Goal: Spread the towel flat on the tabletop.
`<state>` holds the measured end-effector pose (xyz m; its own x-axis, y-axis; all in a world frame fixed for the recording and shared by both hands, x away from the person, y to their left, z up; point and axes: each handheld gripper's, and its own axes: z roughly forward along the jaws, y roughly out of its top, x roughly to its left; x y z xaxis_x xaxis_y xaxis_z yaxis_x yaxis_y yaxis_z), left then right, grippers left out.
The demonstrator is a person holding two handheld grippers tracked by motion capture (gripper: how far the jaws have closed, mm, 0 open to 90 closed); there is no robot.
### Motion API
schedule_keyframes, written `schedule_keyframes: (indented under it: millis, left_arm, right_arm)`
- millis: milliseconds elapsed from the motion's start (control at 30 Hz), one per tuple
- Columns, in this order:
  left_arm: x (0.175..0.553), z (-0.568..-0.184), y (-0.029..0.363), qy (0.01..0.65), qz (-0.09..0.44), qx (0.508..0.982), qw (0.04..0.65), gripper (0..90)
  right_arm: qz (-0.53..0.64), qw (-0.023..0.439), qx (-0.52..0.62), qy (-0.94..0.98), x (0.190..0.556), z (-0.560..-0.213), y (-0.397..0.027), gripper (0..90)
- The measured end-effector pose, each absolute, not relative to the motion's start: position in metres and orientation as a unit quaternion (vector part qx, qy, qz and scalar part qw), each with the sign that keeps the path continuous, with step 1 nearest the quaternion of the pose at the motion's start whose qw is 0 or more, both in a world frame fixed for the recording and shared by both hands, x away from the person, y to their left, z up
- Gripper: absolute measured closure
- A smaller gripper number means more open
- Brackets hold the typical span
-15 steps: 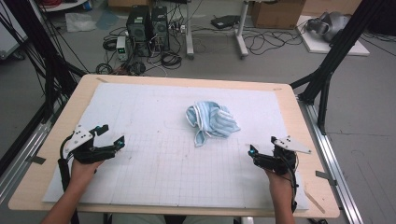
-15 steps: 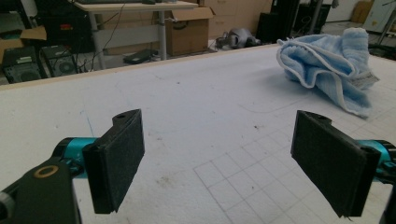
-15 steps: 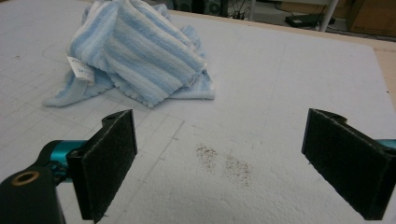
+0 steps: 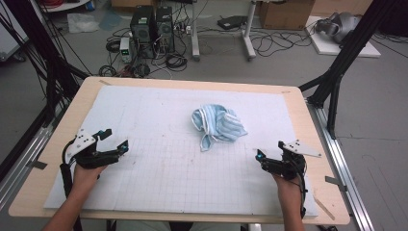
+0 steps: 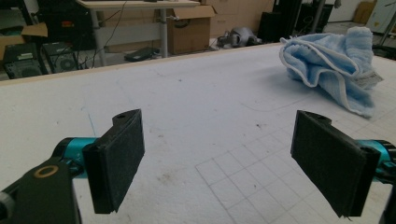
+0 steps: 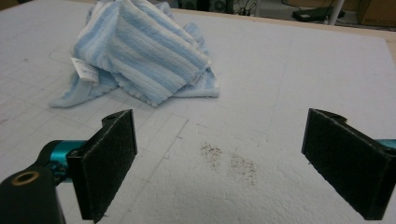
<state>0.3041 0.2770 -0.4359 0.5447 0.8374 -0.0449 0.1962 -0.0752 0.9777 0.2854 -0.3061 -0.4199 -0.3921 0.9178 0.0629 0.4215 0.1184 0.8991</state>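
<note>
A crumpled light blue striped towel (image 4: 219, 124) lies on the white gridded mat (image 4: 159, 110), a little right of centre. My left gripper (image 4: 117, 138) rests near the mat's left side, held by a hand, jaws wide apart with nothing between them. In the left gripper view, the towel (image 5: 334, 70) lies far off at the upper right, beyond the open gripper (image 5: 219, 140). My right gripper (image 4: 270, 150) sits at the right front of the mat, also open and empty. In the right gripper view, the towel (image 6: 140, 56) lies ahead and to the left of the gripper (image 6: 219, 135).
The mat covers a wooden table (image 4: 312, 144) with a bare rim all round. Black frame posts (image 4: 337, 82) stand at both sides. Computers (image 4: 151, 26), cables and boxes sit on the floor beyond the far edge. A dark speckled stain (image 6: 229, 161) marks the mat.
</note>
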Motion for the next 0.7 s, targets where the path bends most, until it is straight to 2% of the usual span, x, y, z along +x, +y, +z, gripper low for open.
schedule_keyframes:
  millis: [700]
  left_arm:
    - [0.301, -0.437, 0.279, 0.377, 0.285, 0.682, 0.558, 18.1]
  right_arm:
    - [0.487, 0.245, 0.436, 0.716, 0.299, -0.4, -0.281, 9.3]
